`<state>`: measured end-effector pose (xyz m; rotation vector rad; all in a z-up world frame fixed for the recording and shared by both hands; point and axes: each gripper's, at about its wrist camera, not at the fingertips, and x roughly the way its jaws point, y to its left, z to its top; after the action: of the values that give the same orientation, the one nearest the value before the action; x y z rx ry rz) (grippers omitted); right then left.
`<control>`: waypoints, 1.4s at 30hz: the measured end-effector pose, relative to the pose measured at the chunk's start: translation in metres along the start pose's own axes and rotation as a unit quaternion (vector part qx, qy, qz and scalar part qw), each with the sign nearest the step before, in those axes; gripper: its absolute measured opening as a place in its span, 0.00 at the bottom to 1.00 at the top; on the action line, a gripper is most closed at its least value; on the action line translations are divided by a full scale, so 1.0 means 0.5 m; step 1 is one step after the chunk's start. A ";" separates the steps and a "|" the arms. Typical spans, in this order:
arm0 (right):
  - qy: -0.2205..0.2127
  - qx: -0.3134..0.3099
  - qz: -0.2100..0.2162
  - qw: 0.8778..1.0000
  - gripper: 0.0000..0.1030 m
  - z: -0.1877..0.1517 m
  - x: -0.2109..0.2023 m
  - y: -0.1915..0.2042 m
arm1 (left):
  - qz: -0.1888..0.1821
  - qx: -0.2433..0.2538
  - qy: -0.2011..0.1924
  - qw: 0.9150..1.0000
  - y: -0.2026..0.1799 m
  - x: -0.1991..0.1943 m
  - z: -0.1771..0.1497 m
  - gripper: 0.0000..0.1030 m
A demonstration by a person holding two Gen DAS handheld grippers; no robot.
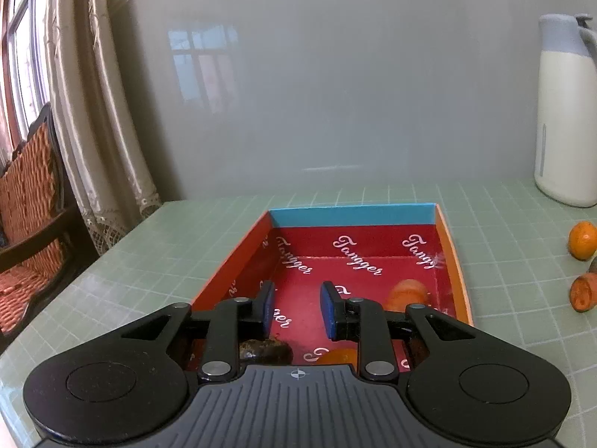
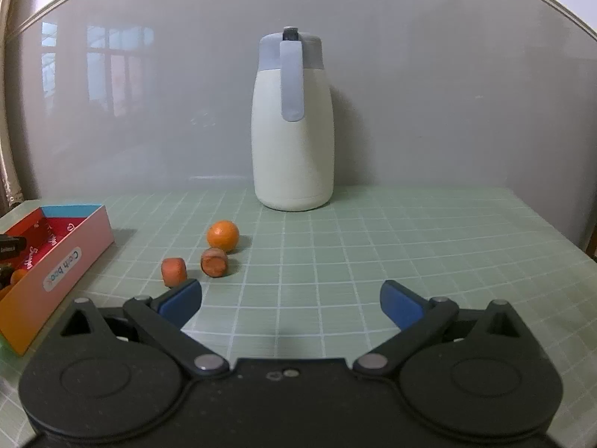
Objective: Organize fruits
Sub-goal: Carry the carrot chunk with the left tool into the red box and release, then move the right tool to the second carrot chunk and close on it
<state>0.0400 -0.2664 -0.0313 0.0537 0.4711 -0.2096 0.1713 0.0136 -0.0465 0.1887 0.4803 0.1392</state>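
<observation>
Fruits split two ways: some already in the box (image 1: 453, 261), some not. We count three orange pieces loose on the green grid mat (image 2: 373, 231): a round orange (image 2: 222, 236), a cut chunk (image 2: 214, 262) just in front of it showing its cut face, and a stubby piece (image 2: 174, 271) a bit to the left. All three sit close together, between the box and the white jug (image 2: 293, 138), apart from the box wall.

Inside the box we see an orange fruit (image 1: 406, 293) near the right wall, a dark item (image 1: 265, 350) low down under our left gripper (image 1: 297, 308), and another orange bit (image 1: 341, 355) just beside it, mostly hidden by the gripper body. What the dark item is, cannot tell.

Left gripper hangs over the box's near end, blue pads parted with a narrow gap, nothing between them. Right gripper (image 2: 291, 298) hovers over bare mat, jaws spread wide, empty, with the stubby piece just beyond its left fingertip.

Progress, our judgement: roughly halfway. About three items boxed, three left on the mat. Next pick looks like the stubby piece, nearest the right gripper. Round orange could roll if nudged.

Outward: jug stands at the back against the grey wall (image 2: 447, 93). Curtain (image 1: 97, 112) and a wooden chair (image 1: 30, 205) off the table's left side.
</observation>
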 end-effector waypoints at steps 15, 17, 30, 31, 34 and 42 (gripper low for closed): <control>0.002 -0.011 0.023 1.000 0.99 0.006 0.027 0.052 | 0.030 -0.010 -0.039 0.999 0.066 -0.090 0.002 1.00; 0.001 -0.017 0.028 0.999 0.99 0.007 0.032 0.067 | 0.037 -0.018 -0.037 0.998 0.091 -0.098 -0.005 1.00; 0.019 -0.019 0.079 0.997 0.83 0.018 0.084 0.149 | 0.101 -0.075 -0.011 0.992 0.269 -0.122 -0.095 1.00; 0.023 -0.022 0.082 0.996 0.77 0.018 0.091 0.156 | 0.106 -0.078 -0.009 0.991 0.279 -0.123 -0.102 1.00; 0.030 -0.035 0.082 0.996 0.74 0.019 0.110 0.182 | 0.116 -0.088 -0.003 0.989 0.307 -0.122 -0.123 1.00; 0.052 -0.035 0.078 0.995 0.47 0.024 0.161 0.215 | 0.141 -0.112 -0.005 0.984 0.368 -0.129 -0.149 1.00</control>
<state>0.1381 -0.1779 -0.0571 0.0332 0.5757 -0.0360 0.0631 0.1923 -0.0434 0.0349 0.4232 0.4684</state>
